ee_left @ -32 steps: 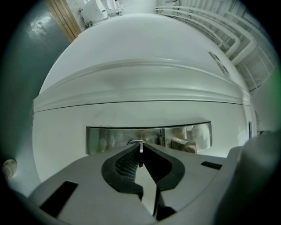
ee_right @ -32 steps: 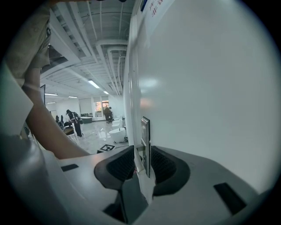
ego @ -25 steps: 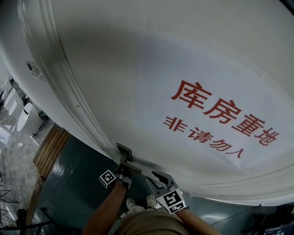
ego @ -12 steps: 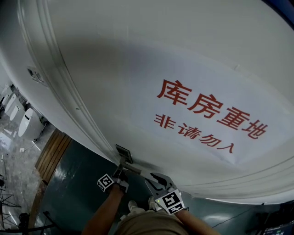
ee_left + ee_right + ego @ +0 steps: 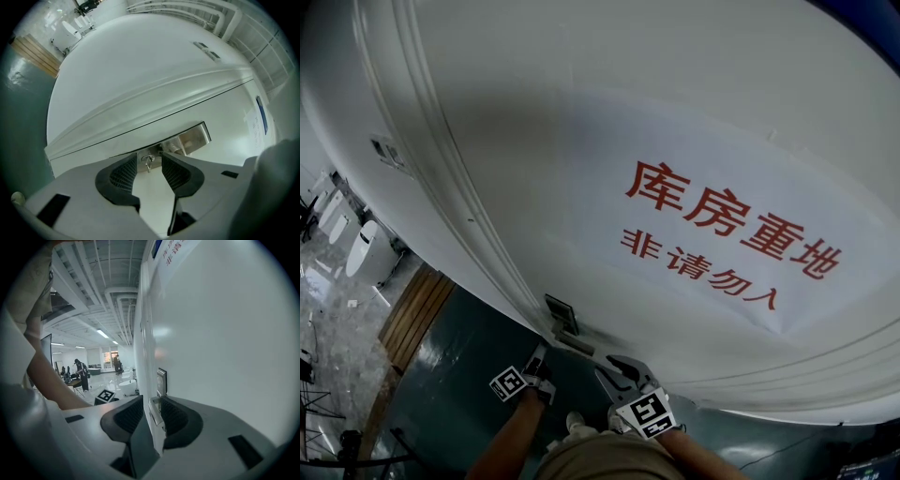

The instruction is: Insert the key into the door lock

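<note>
Sitting in the lock, the key (image 5: 147, 159) points straight into the door (image 5: 581, 141), its long axis square to the panel, with a small piece dangling toward 6 o'clock. It lies at 8 o'clock of the silver plate (image 5: 193, 138). The left gripper (image 5: 149, 156) is released: its jaws have just been opening and flank the key untouched. The right gripper (image 5: 152, 398), at 3 o'clock, stands unclenched around the handle (image 5: 154, 414).

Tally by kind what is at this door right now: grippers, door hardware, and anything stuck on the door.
Grippers: 2 (left gripper, right gripper)
Key: 1
Lock plate: 1
Door handle: 1
Notice with red lettering: 1
Total: 6
</note>
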The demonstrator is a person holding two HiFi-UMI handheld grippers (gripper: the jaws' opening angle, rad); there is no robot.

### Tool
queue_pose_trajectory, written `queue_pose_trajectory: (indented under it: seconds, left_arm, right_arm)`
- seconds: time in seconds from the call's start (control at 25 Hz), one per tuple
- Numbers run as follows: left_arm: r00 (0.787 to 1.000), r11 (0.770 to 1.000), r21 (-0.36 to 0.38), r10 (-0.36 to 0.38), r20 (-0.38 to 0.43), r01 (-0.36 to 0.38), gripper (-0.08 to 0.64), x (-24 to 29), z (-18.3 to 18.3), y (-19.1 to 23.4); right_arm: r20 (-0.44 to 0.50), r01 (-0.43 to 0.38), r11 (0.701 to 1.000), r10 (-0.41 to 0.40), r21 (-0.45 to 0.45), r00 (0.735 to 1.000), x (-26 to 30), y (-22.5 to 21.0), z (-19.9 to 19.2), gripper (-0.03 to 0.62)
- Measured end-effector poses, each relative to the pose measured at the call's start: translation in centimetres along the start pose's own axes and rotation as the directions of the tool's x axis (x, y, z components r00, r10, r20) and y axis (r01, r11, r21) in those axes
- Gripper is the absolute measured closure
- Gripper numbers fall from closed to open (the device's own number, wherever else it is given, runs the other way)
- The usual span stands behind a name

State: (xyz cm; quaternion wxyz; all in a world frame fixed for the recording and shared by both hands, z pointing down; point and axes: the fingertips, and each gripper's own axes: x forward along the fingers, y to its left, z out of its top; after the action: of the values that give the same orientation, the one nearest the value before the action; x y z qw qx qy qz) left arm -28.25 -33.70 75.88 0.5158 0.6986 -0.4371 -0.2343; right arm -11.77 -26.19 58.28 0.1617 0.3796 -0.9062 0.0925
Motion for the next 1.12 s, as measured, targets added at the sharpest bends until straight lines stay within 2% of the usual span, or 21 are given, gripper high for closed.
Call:
queue_pose_trajectory:
  seconds: [0.6, 0.8, 0.84, 0.92, 1.04, 1.12]
  left_arm:
    - [0.999, 0.994, 0.103, -0.047, 0.008, 0.046, 0.402, -1.1, 0.3, -5.3]
    - [0.999, 0.994, 0.097, -0.047, 0.021, 0.045, 0.402, -1.7, 0.6, -5.7]
    - [0.999, 0.993, 0.111, -0.04, 0.025, 0.037, 0.402, -1.8, 0.7, -5.8]
    - [0.999, 0.982, 0.185, -0.027, 0.025, 0.022, 0.402, -2.1, 0.9, -6.5]
    - [0.999, 0.946, 0.322, -0.037, 0.003, 0.034, 0.402, -2.4, 1.0, -8.7]
    - [0.998, 0.922, 0.383, -0.055, -0.018, 0.058, 0.402, -2.3, 0.8, -10.4]
  right_arm:
    - [0.013, -0.043, 0.999, 0.043, -0.014, 0.999, 1.0, 1.3, 0.6, 0.469]
    - [0.02, -0.042, 0.999, 0.042, -0.015, 0.999, 1.1, 1.4, 0.8, 0.469]
    - [0.022, -0.04, 0.999, 0.041, -0.015, 0.999, 1.1, 1.4, 0.9, 0.469]
    - [0.027, -0.038, 0.999, 0.038, -0.015, 0.999, 1.0, 1.3, 1.0, 0.469]
    - [0.032, -0.034, 0.999, 0.034, -0.011, 0.999, 1.0, 1.2, 1.3, 0.469]
    - [0.034, -0.032, 0.999, 0.033, -0.009, 0.999, 1.1, 1.1, 1.3, 0.469]
